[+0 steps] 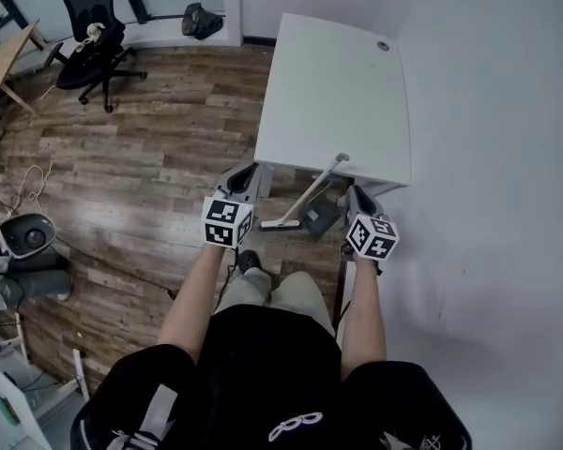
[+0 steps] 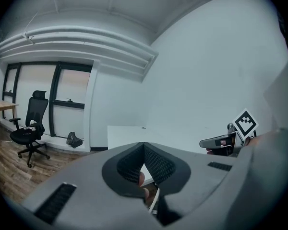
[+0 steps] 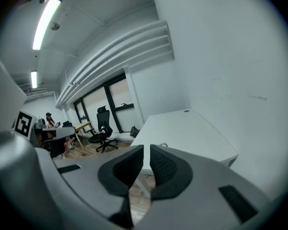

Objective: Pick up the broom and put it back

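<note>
White broom [image 1: 314, 187] against desk [image 1: 338, 82], whole only in head view; L gripper [image 2: 143, 144], R gripper [image 3: 147, 146] closed, empty.

- Head view: from the person's head, steeply down; the left gripper [image 1: 247, 178] and right gripper [image 1: 357, 195] sit near, low in the middle, with the desk [image 1: 338, 92] beyond them and the chair [image 1: 94, 36] far off at top left
- Left gripper view: from just behind its own jaws, facing almost level toward the desk and wall [image 2: 216, 71]; chair far at left, right gripper at the right edge
- Right gripper view: equally close behind its jaws, facing along the desk; left gripper at the left edge
- All 3 views share the desk and chair
</note>
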Tool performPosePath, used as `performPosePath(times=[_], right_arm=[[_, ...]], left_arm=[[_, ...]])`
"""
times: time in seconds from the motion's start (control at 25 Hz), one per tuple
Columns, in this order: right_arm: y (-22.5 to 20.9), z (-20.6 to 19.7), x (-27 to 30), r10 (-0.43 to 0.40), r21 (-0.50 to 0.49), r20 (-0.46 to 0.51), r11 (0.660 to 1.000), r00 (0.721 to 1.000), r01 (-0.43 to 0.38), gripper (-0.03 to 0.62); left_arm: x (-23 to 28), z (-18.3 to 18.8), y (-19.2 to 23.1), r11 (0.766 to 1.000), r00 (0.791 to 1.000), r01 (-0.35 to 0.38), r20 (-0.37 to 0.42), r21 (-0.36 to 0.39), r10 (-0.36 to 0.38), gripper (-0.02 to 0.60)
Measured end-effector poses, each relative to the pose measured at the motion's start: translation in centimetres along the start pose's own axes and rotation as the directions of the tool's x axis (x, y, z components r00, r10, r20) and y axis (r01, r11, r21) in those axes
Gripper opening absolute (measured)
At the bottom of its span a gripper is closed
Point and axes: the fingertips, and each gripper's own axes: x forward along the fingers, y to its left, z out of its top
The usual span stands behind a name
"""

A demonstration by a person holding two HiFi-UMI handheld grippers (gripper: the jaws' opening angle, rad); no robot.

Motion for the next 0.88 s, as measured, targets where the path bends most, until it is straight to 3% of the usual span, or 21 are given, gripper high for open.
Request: performPosePath(times=[0.08,0.2,0.36,0.88], right_arm=[[-0.1,-0.4,0.9,0.019,0.013,-0.008,1.0,1.0,-0.019,0.032],[-0.9,-1.6,2.5,0.05,-0.018,-0.047,0.999,0.998,-0.051,0.139],[-1.9,-2.2,4.1,0.072,-0.048,-0.087,0.996,0.994,-0.077,0.184],[-3.2,-6.4,10.8,0.097,-0.11,-0.22,0.986,0.971,-0.124,0.201]], left_arm=[[0.5,-0.4,-0.1,1.0,1.0,0.014,-0.003,-0.001,-0.014,0.006],[1.5,-1.4,-0.8,1.0,1.0,0.022,-0.007,-0.008,-0.022,0.007],[2.5,-2.1,-1.9,1.0,1.0,0.02,-0.02,-0.013,-0.02,0.008],[3.8,-6.4,-0.6,0.996,0.995,-0.067,-0.082,-0.062,0.062,0.007]])
